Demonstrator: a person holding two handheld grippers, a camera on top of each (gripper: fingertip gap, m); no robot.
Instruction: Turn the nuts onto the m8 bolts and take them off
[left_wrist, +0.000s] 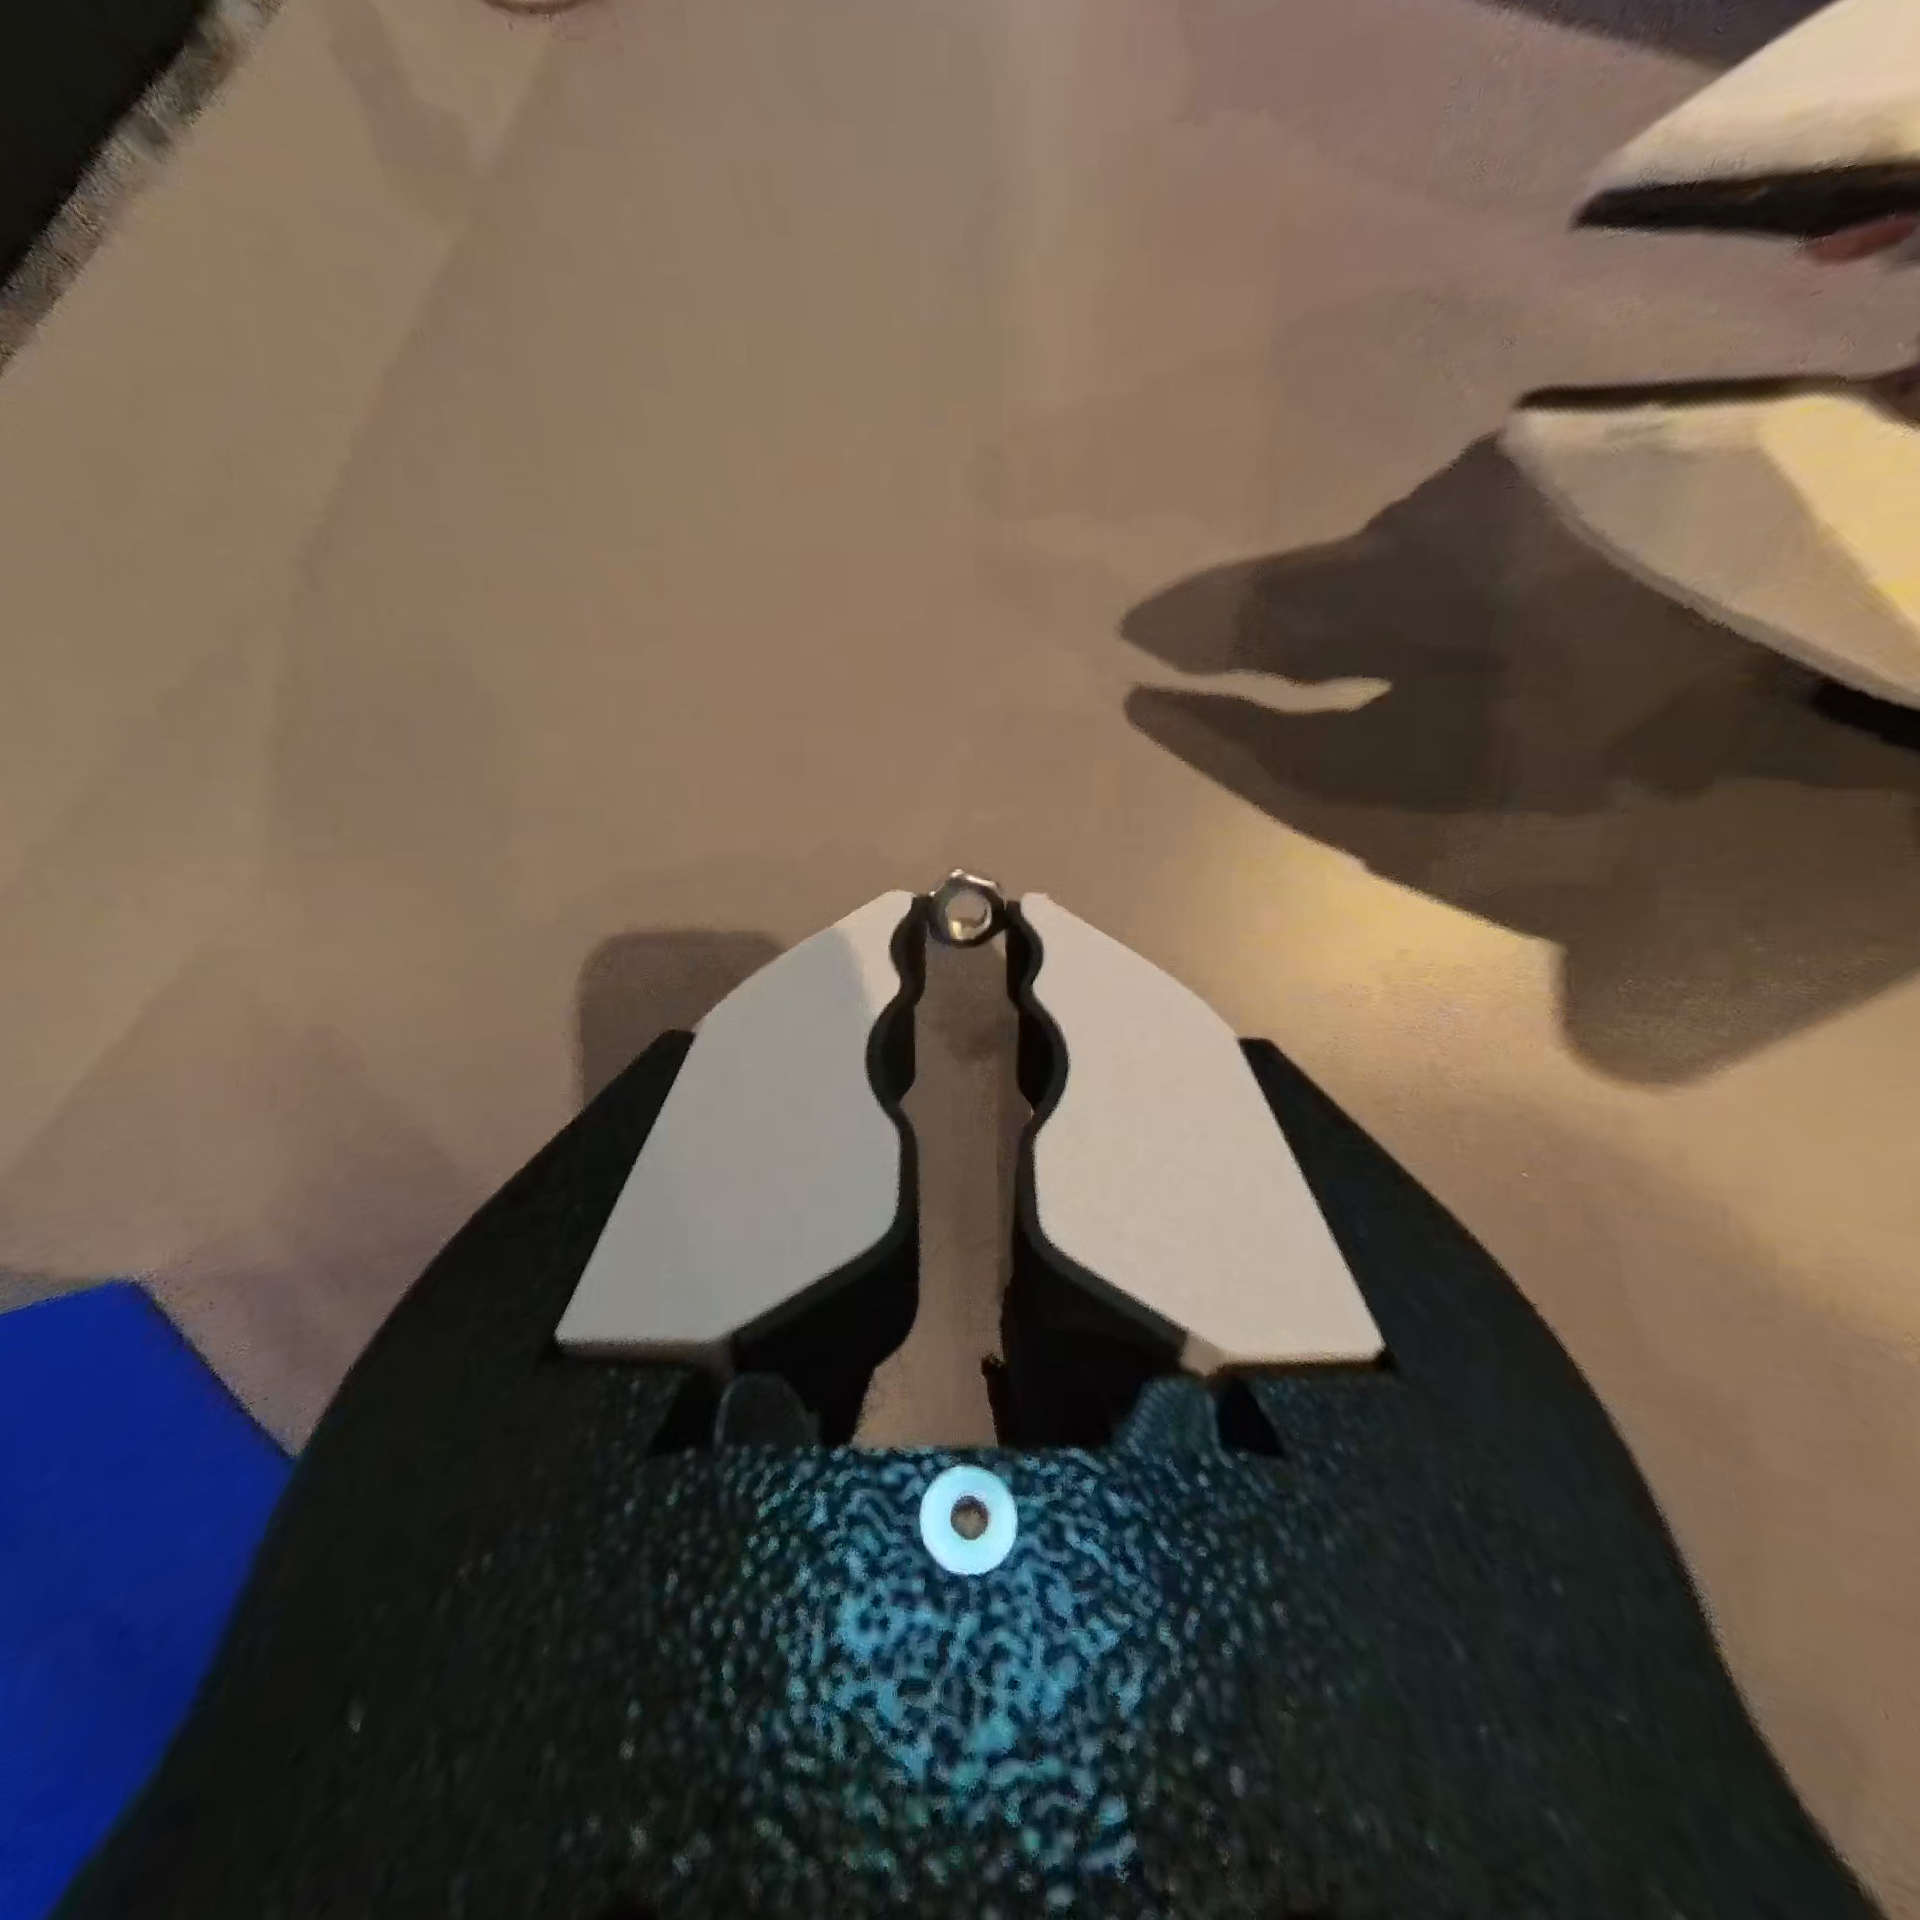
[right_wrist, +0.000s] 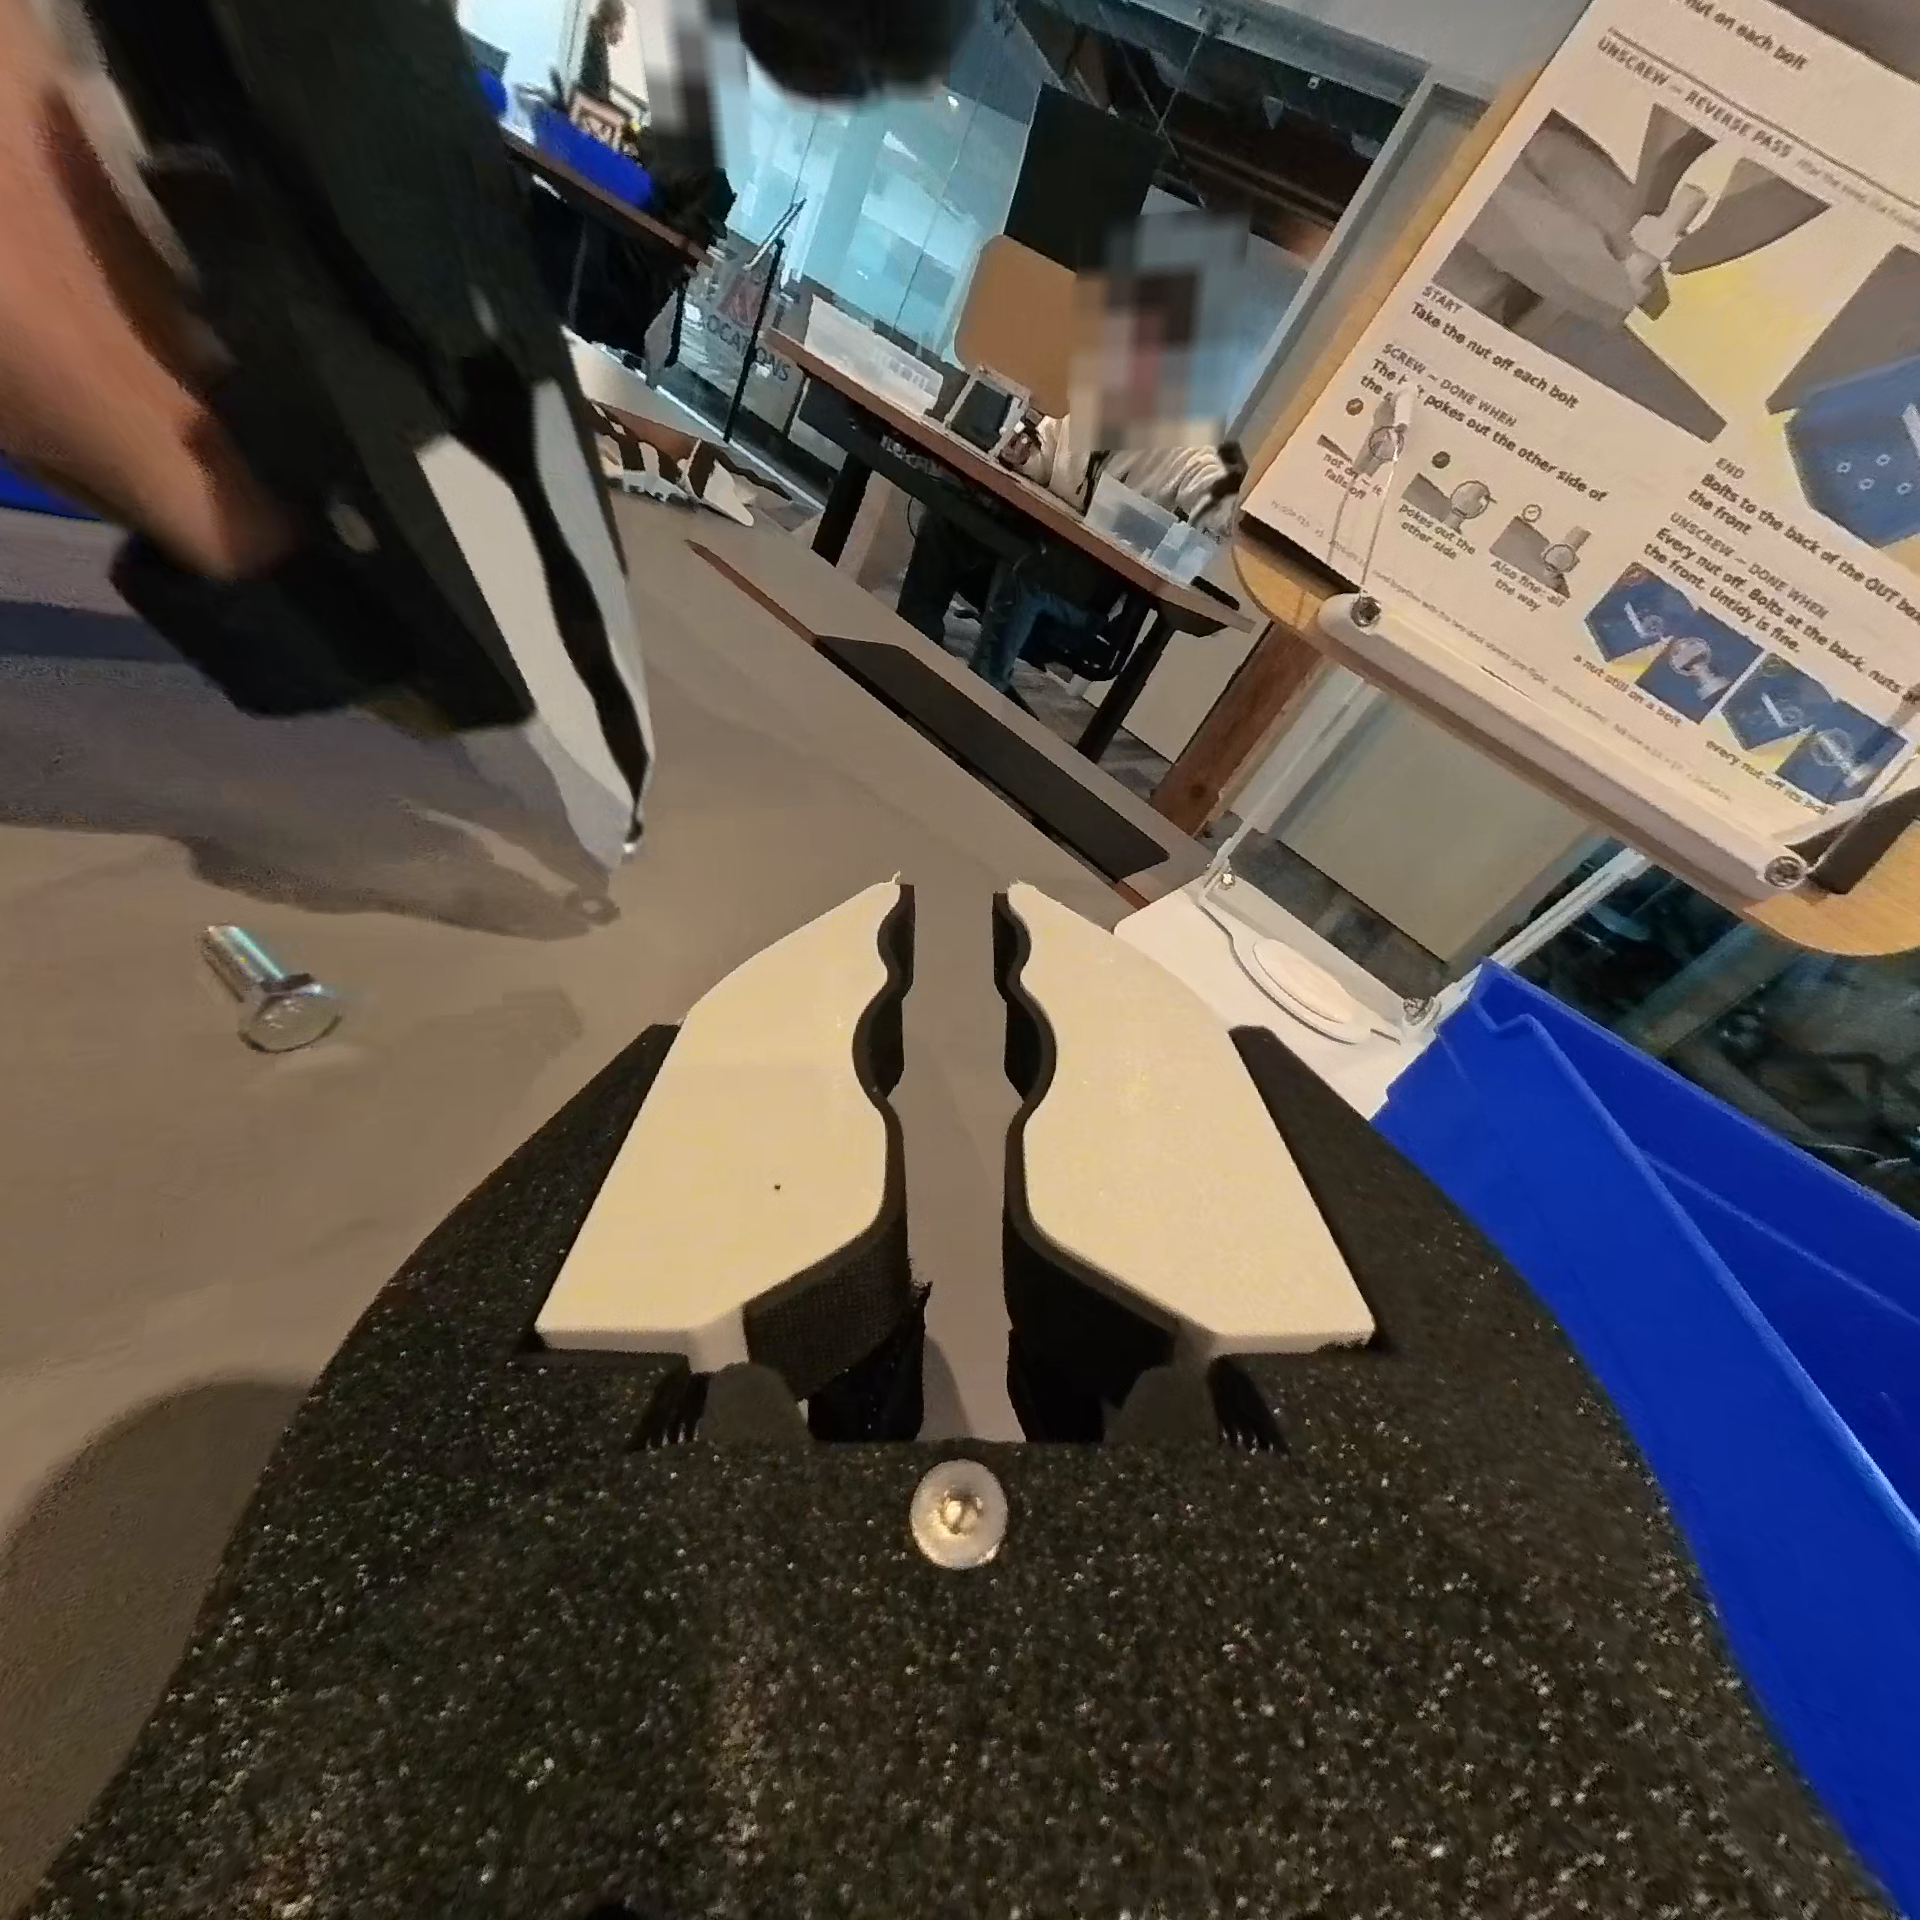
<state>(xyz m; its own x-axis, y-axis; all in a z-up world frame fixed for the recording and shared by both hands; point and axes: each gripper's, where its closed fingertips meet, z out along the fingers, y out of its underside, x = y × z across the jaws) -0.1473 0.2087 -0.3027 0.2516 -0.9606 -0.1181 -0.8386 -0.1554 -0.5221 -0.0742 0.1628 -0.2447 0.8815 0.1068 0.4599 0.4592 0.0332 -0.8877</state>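
Note:
In the left wrist view my left gripper (left_wrist: 961, 914) is shut on a small silver nut (left_wrist: 961, 920), pinched at the very fingertips above the tan table. The right wrist view shows that same left gripper (right_wrist: 629, 821) coming down from the upper left, its tips just above the table. A silver hex-head M8 bolt (right_wrist: 272, 987) lies on its side on the table, left of my right gripper (right_wrist: 951, 899). My right gripper's jaws stand a little apart with nothing between them. It also shows at the right of the left wrist view (left_wrist: 1548, 322).
A blue bin (right_wrist: 1662, 1299) stands close on the right of my right gripper. Another blue bin's corner (left_wrist: 104, 1475) is at the lower left. An instruction sheet on a stand (right_wrist: 1662, 416) rises at the back right. A seated person is behind at another desk.

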